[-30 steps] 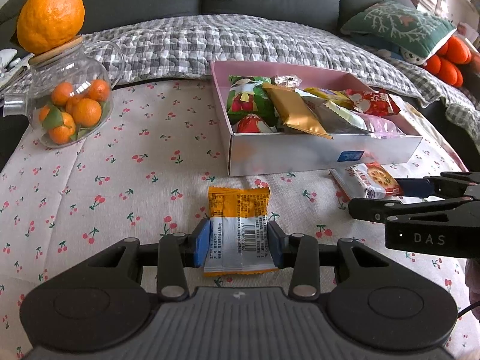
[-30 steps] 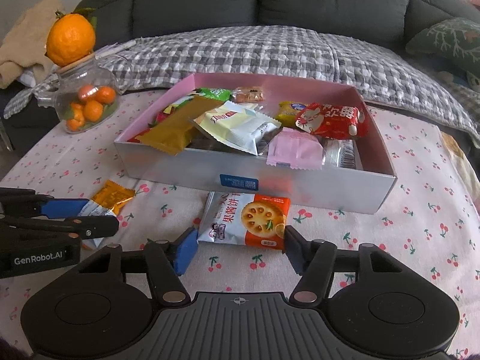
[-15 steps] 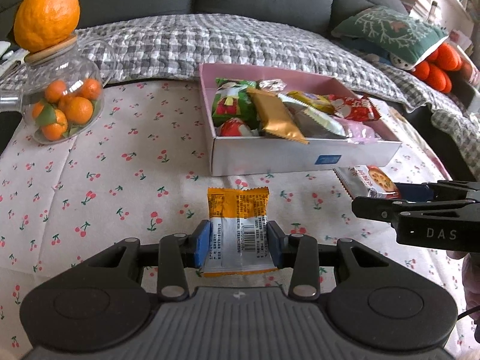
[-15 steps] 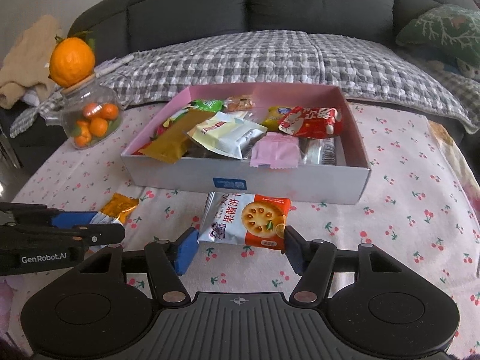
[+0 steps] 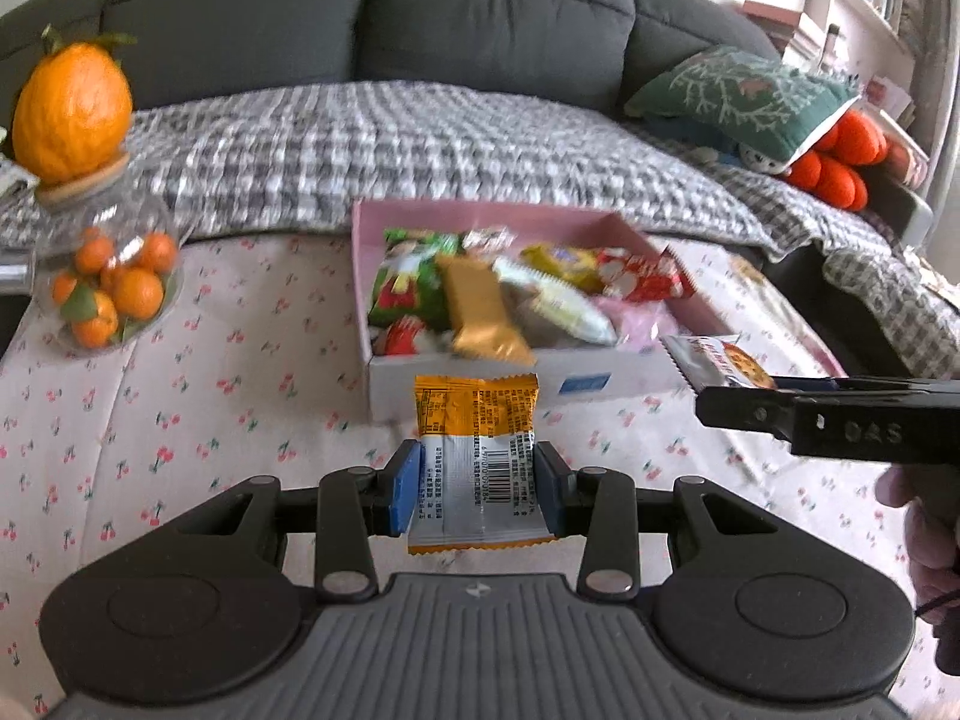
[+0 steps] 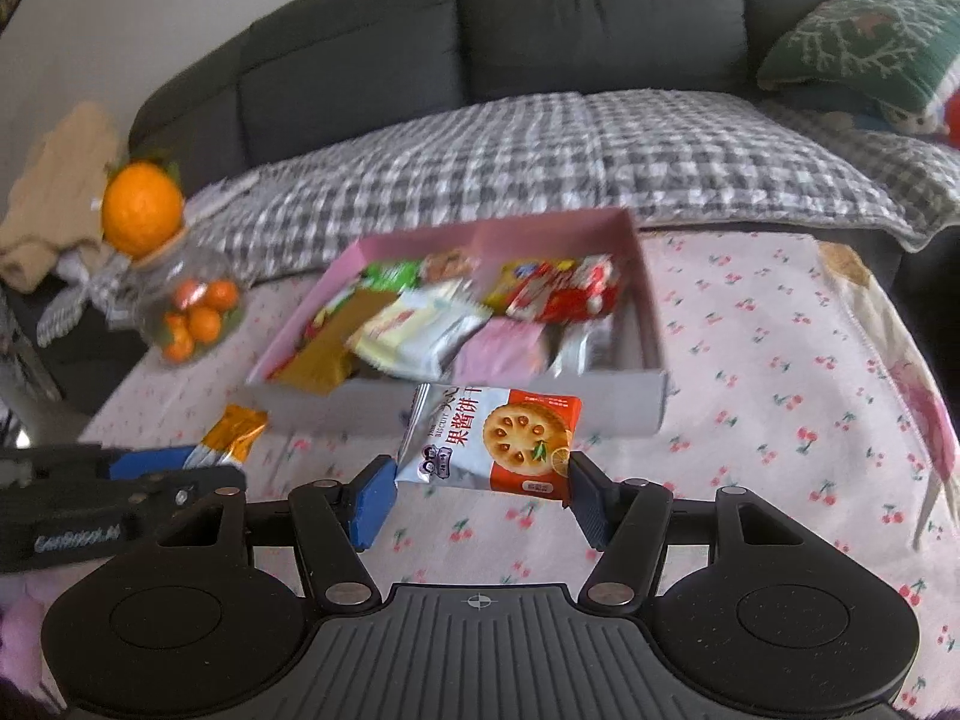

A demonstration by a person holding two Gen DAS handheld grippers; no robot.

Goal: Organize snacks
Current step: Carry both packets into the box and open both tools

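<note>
My left gripper [image 5: 478, 489] is shut on an orange-and-silver snack packet [image 5: 476, 456] and holds it above the tablecloth, in front of the pink snack box [image 5: 480, 219]. My right gripper [image 6: 477, 495] is shut on a biscuit packet [image 6: 492, 435] with a red-orange panel, also lifted, just short of the box's near wall [image 6: 528, 405]. The box holds several wrapped snacks. In the left wrist view the right gripper [image 5: 798, 399] shows at the right with the biscuit packet [image 5: 717, 360]. In the right wrist view the left gripper [image 6: 156, 468] shows at the left with its packet [image 6: 231, 435].
A glass jar of small oranges [image 5: 105, 288] with a large orange on its lid [image 5: 72, 111] stands at the table's left. A sofa with a checked blanket [image 5: 450, 144] and a green cushion [image 5: 744, 96] lies behind. The cherry-print tablecloth [image 5: 210, 396] covers the table.
Both grippers have risen, lifting their packets off the tablecloth, and the box now sits farther away and lower in both views.
</note>
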